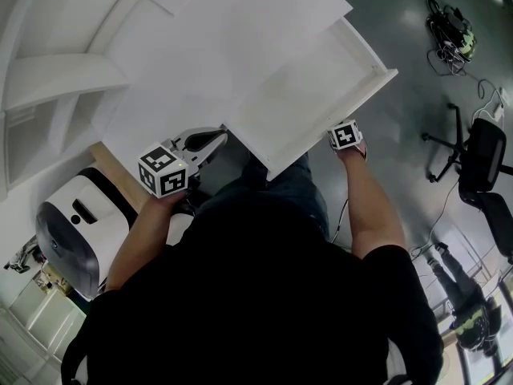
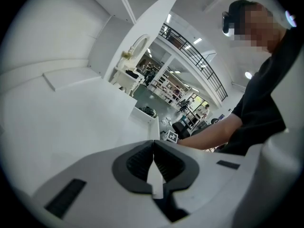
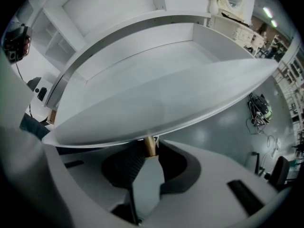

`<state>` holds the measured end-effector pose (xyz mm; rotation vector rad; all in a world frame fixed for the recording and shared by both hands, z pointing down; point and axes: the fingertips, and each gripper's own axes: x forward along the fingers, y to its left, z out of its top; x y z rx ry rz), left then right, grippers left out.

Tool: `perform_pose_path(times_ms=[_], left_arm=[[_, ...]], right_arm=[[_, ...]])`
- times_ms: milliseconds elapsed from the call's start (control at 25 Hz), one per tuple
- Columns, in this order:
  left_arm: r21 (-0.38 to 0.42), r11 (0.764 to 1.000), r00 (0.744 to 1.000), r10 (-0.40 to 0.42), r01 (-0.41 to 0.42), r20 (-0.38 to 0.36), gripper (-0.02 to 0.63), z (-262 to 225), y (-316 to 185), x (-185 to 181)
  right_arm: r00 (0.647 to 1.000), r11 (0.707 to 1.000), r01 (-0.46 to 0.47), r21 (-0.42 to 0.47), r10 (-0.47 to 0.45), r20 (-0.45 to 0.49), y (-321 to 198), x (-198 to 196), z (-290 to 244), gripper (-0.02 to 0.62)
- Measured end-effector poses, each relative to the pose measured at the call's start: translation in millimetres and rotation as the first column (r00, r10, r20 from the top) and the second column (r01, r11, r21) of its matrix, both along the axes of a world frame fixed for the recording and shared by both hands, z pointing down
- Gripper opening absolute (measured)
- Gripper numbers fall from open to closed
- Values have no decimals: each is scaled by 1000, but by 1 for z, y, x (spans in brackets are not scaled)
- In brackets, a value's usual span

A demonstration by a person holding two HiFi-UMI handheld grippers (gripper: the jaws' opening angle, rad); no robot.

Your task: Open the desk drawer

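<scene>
The white desk drawer (image 1: 317,95) stands pulled far out from the desk (image 1: 200,30), and its inside shows nothing in it. In the right gripper view its front panel (image 3: 161,106) spans the picture, with a brass knob (image 3: 150,145) on its underside. My right gripper (image 3: 150,148) has its pads on both sides of that knob and grips it. In the head view only its marker cube (image 1: 345,135) shows at the drawer's front edge. My left gripper (image 1: 210,144) is shut and holds nothing, its tips (image 2: 153,146) together over the desk's front, left of the drawer.
A white-and-black appliance (image 1: 76,231) stands at the lower left beside the desk. A black office chair (image 1: 481,155) and a tangle of cables (image 1: 453,34) are on the grey floor to the right. White shelves (image 1: 48,95) rise at the desk's left.
</scene>
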<state>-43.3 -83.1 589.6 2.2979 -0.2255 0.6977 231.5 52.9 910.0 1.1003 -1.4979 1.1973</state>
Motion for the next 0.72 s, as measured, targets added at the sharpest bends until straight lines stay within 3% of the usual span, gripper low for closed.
perform_pose_path(times_ms=[240, 720], left_arm=[[7, 1000, 1000, 3, -3, 1, 12, -2, -2, -3], [49, 999, 999, 25, -22, -48, 12, -22, -7, -4]], right_arm=[[999, 999, -39, 0, 39, 1, -1, 2, -4, 100], [988, 982, -156, 104, 157, 0, 5, 18, -57, 104]])
